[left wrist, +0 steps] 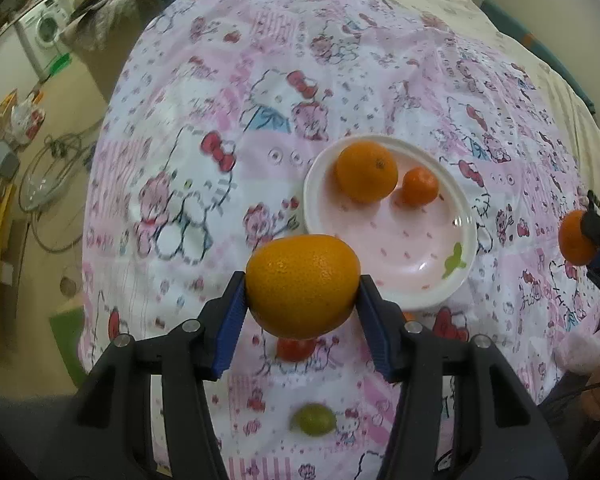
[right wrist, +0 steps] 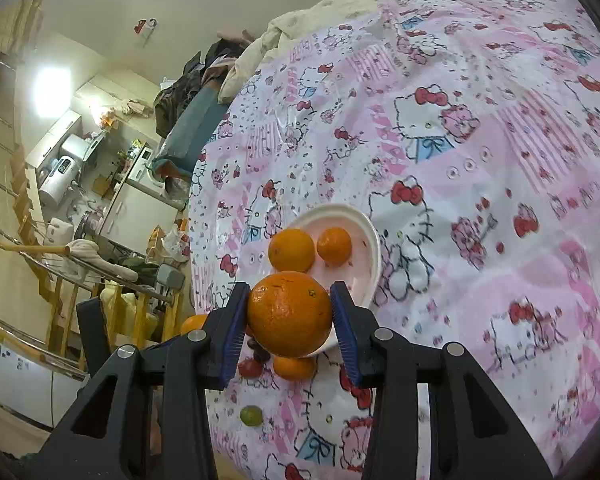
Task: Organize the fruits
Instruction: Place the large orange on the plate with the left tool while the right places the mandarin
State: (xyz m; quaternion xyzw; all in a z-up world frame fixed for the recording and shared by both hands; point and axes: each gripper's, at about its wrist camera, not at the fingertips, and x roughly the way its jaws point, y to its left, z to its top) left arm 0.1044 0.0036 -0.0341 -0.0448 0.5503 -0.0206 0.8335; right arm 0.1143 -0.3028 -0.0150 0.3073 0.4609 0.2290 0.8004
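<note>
Large orange [left wrist: 302, 286] sits centre-low in left wrist view, clamped btwn left gripper [left wrist: 302, 292] pads, above cloth. Mandarin [right wrist: 289, 314] likewise pinched in right gripper [right wrist: 290, 316], centre-low in right wrist view. Plate [left wrist: 456, 224] w/ two oranges lies beyond, upper right.
</note>
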